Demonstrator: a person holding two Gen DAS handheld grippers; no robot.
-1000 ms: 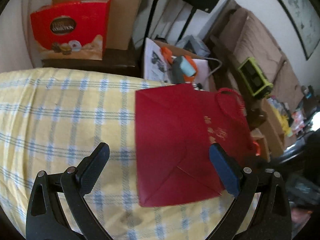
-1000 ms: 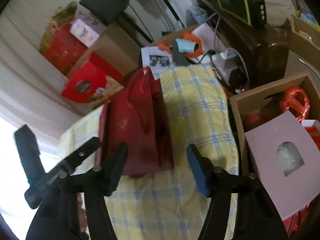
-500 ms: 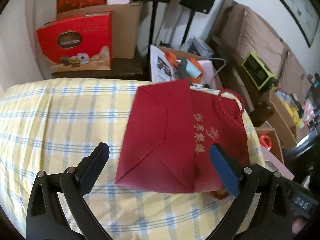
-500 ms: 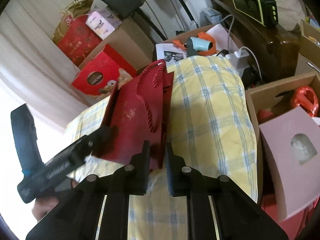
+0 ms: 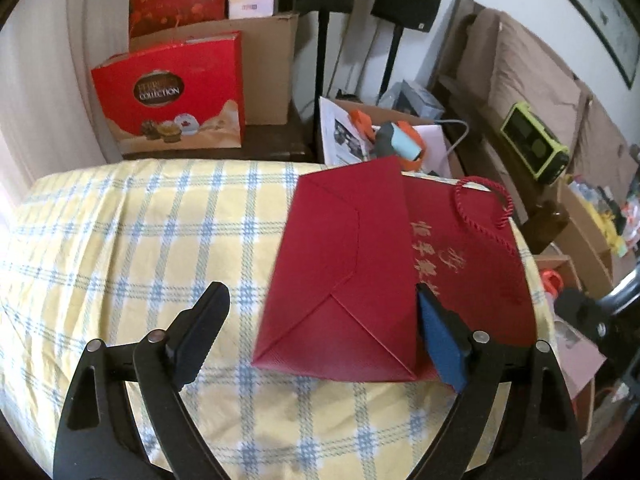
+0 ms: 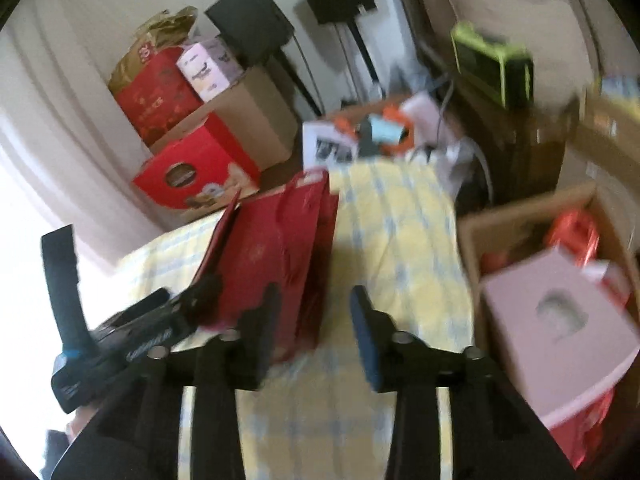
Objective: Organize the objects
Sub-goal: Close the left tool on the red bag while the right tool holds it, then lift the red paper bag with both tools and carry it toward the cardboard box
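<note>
Your left gripper (image 5: 320, 334) hung over the yellow-and-blue checked cloth (image 5: 140, 240) with its jaws spread wide and nothing between them. Its left finger (image 5: 202, 330) stood over bare cloth. Its right finger, the blue-padded one (image 5: 442, 344), overlapped the near edge of the dark red gift bag (image 5: 360, 268); whether it touched the paper could not be told from the left wrist view. The bag lay toward the right side of the cloth, its folded bottom turned up toward your left camera, the gold characters on the face beyond it and its red cord handle (image 5: 484, 208) at the far right corner of the bag. Behind the cloth, at the left, a red chocolate box (image 5: 168, 92) leaned against a cardboard carton (image 5: 268, 64).

The right wrist view was blurred. There your right gripper (image 6: 314, 328) also had its jaws apart, holding nothing. The bag (image 6: 276, 264) rose just ahead of its left finger (image 6: 260, 332), while the right finger (image 6: 366, 340) stood over open cloth. Farther right, beside the cloth, an open cardboard box (image 6: 520, 212) held a pink box (image 6: 560, 332) and something shiny red (image 6: 576, 228). A green-edged device (image 6: 496, 60) sat on dark furniture at the upper right.
</note>
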